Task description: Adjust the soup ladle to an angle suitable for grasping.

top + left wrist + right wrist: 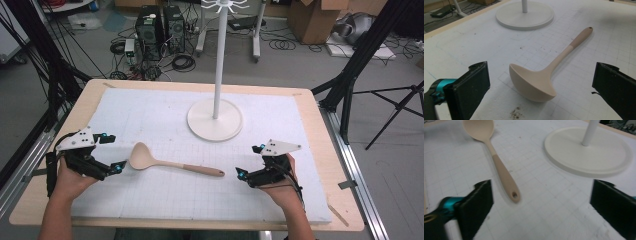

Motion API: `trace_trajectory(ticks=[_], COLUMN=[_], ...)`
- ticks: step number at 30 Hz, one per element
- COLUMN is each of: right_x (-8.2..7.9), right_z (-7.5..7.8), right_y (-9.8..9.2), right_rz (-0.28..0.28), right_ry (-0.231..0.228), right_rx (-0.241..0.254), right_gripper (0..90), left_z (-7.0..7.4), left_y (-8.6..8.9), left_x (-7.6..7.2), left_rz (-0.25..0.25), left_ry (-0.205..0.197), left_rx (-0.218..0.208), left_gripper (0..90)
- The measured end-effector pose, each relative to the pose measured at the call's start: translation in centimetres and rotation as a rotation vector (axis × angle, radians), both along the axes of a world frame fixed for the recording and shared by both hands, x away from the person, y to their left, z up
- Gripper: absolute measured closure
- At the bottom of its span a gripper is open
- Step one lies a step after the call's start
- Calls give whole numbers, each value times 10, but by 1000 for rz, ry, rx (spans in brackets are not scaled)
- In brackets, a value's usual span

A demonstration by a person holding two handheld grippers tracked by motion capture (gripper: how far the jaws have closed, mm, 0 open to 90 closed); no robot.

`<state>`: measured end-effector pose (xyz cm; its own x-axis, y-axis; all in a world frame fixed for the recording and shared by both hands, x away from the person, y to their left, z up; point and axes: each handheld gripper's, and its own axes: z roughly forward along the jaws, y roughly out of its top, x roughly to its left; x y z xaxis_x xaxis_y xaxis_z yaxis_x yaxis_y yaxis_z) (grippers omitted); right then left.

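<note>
ladle (pixel 170 162) flat on mat, both hand-held grippers apparently open.

The ladle (pixel 537 80) looks like matt, smooth silicone or plastic, pale beige at the bowl, with a slightly darker tan sleeve on the handle. The mat (pixel 165 115) under it is white foam-like board, faintly gridded, scuffed and speckled with dirt. The table (pixel 90 95) edge shows pale wood. The stand (pixel 215 120) appears smooth white-painted metal, satin.
</note>
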<state>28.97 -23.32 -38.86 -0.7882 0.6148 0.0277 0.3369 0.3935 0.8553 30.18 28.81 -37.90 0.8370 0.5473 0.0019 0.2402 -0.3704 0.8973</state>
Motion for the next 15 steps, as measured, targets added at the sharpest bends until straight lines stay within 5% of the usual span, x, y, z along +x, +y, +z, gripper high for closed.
trace_trajectory(ticks=[15], right_x=[-19], right_z=[-10], right_y=[-31], right_rz=[-80], right_ry=[3], right_rx=[17], right_gripper=[2], left_z=[3], left_y=[-5], left_x=[4], left_rz=[-25], left_ry=[-8], left_rx=[-7], left_gripper=[17])
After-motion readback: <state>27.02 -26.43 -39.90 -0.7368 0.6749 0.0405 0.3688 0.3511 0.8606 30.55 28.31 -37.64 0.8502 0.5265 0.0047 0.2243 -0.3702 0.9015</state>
